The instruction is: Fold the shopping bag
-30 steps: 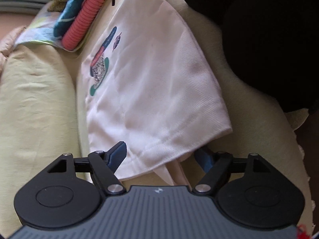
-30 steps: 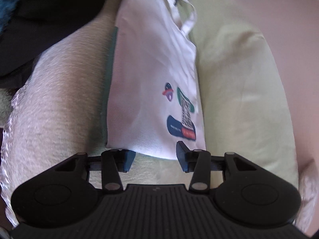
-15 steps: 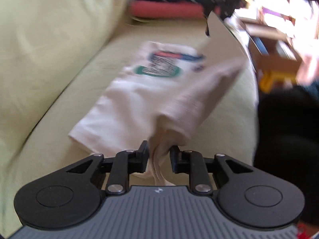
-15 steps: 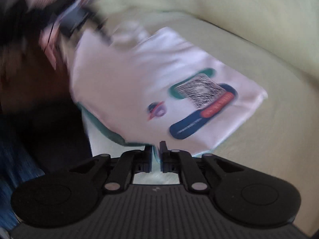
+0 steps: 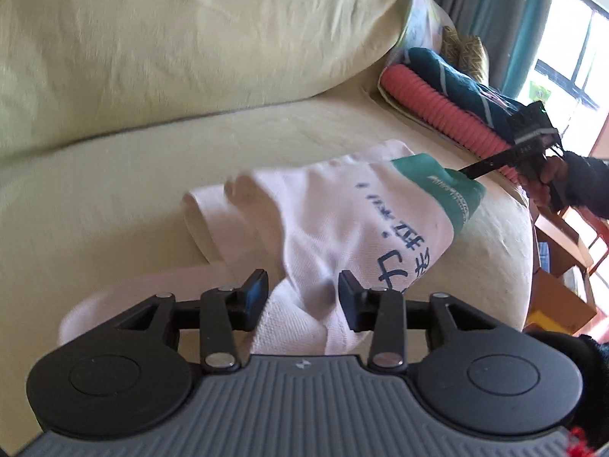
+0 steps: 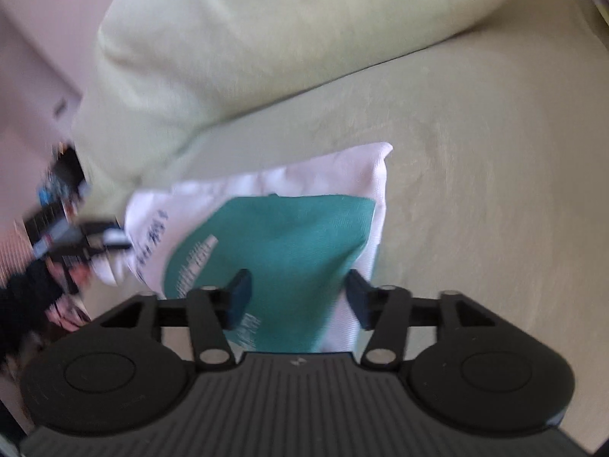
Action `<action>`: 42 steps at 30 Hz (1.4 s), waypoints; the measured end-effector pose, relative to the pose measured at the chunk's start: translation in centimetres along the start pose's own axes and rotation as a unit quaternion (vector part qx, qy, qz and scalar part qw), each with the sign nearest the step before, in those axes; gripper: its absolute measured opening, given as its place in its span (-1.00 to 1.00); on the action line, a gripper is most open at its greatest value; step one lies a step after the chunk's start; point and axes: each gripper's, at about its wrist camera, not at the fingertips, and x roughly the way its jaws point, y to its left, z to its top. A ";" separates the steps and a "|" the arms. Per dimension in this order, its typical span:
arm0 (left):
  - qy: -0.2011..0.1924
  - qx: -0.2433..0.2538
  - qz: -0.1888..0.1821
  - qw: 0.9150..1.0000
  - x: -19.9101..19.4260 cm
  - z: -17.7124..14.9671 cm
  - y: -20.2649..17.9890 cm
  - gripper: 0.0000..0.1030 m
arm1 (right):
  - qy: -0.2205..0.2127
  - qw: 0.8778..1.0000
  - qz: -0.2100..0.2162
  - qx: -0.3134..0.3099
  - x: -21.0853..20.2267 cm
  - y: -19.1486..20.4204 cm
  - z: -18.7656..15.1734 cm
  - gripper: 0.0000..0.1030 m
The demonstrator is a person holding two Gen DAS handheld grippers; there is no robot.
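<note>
A white cloth shopping bag [image 5: 335,213] lies folded over on the pale green sofa seat [image 5: 114,205], its side with blue writing and a teal patch [image 6: 289,236] facing up. My left gripper [image 5: 302,297] is open at the bag's near end, with bunched cloth lying between its spread fingers. At the other end my right gripper [image 6: 298,297] is also open, the teal patch between its fingers. In the left wrist view the right gripper [image 5: 533,144], held by a hand, touches the teal corner. The left gripper [image 6: 76,236] shows blurred in the right wrist view.
A large sofa back cushion [image 5: 171,38] runs behind the bag. A pink ribbed roll [image 5: 437,114] and a teal striped cloth [image 5: 456,76] lie at the seat's far end. Beyond the seat's edge stand cardboard boxes [image 5: 559,285] and a window [image 5: 578,38].
Both grippers, shut on the bag half a second ago, have opened. The bag has been flipped over onto itself, so the writing and teal side now shows.
</note>
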 end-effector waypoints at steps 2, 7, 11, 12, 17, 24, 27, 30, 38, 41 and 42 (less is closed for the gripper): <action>-0.015 0.010 0.008 1.000 0.1 -0.2 -0.5 -0.46 | -0.010 0.999 -0.032 -0.024 0.3 0.7 0.1 -0.85; -0.068 0.025 0.052 0.996 -0.9 0.1 -1.2 -0.48 | -0.115 0.987 -0.068 -0.086 -0.9 3.1 1.2 -0.92; -0.039 -0.001 0.076 0.996 1.2 0.6 -0.2 -0.41 | -0.123 0.982 -0.101 -0.099 0.7 3.5 2.5 -0.92; -0.030 -0.004 0.084 0.996 1.9 0.7 -0.2 -0.36 | -0.114 0.981 -0.119 -0.103 1.6 3.5 2.8 -0.92; 0.002 -0.026 0.124 0.992 4.1 1.9 0.8 -0.09 | -0.066 0.972 -0.204 -0.092 6.0 2.6 2.9 -0.97; -0.092 -0.043 0.198 0.975 -1.8 2.9 -1.6 -0.27 | -0.066 0.964 -0.238 -0.097 6.6 3.3 2.7 -0.96; -0.135 -0.065 0.213 0.965 -4.1 2.9 -2.3 -0.33 | -0.064 0.962 -0.247 -0.100 7.4 3.8 2.4 -0.96; -0.129 -0.027 0.168 0.977 -2.1 3.7 -4.2 -0.19 | -0.064 0.959 -0.259 -0.098 7.6 4.1 2.6 -0.94; -0.025 -0.024 0.187 0.982 7.9 3.3 -2.2 -0.49 | -0.100 0.924 -0.347 -0.129 7.8 7.1 2.5 -0.65; -0.019 -0.020 0.190 0.981 8.5 3.9 -2.2 -0.47 | -0.150 0.905 -0.344 -0.199 7.8 11.0 1.7 -0.60; -0.016 -0.018 0.194 0.981 8.7 4.1 -2.1 -0.46 | -0.163 0.901 -0.334 -0.223 7.9 12.3 1.4 -0.64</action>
